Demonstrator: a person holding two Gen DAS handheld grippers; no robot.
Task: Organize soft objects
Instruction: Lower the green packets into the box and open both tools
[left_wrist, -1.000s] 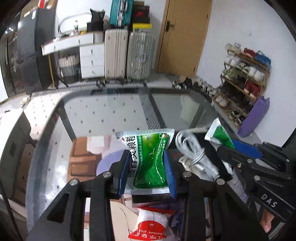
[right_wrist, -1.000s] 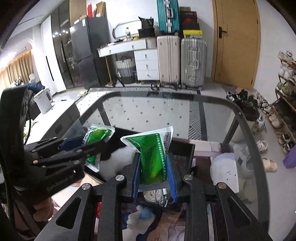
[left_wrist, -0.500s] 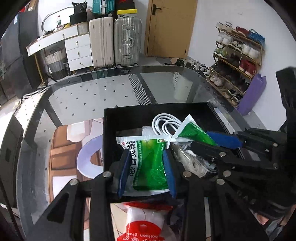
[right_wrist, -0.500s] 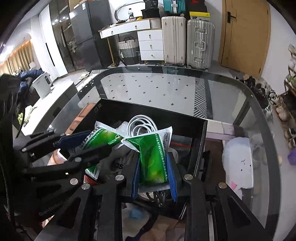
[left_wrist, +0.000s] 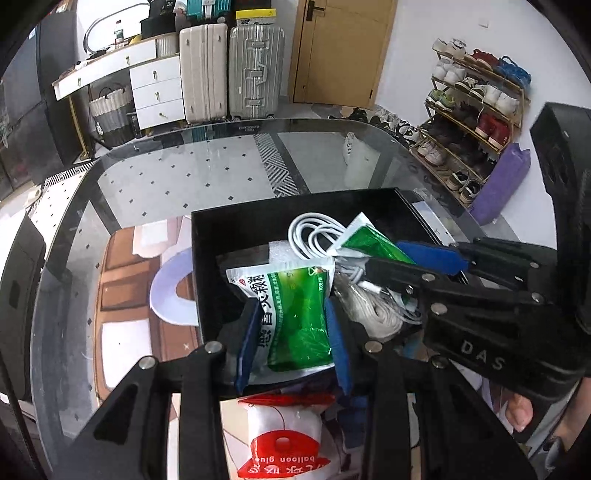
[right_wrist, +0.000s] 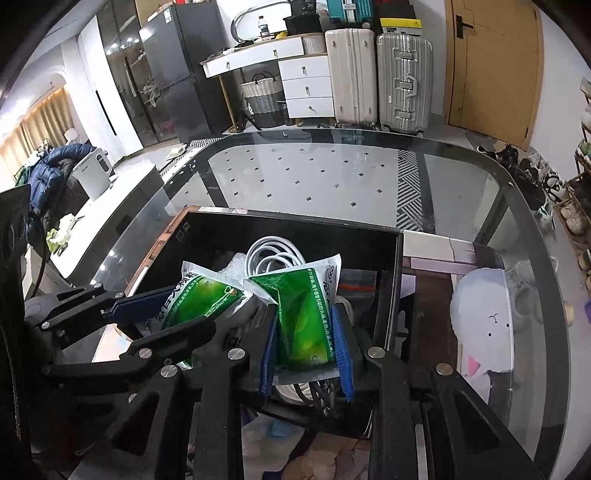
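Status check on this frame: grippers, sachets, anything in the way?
Left gripper shut on green sachet. Right gripper shut on second green sachet. Both over black box. White cable coil lies beneath.

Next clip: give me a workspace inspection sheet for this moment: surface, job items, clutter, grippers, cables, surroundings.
Surface: glass table; open black box standing on it.
Job's things: two green sachets, one per gripper, both over the box; left sachet, right sachet.
Clutter: balloon glue bag at the near edge, outside the box.
Grippers: left gripper shut on its sachet; right gripper shut on its sachet.
Cables: coiled white cable inside the box.
Surroundings: suitcases, wooden door, shoe rack.
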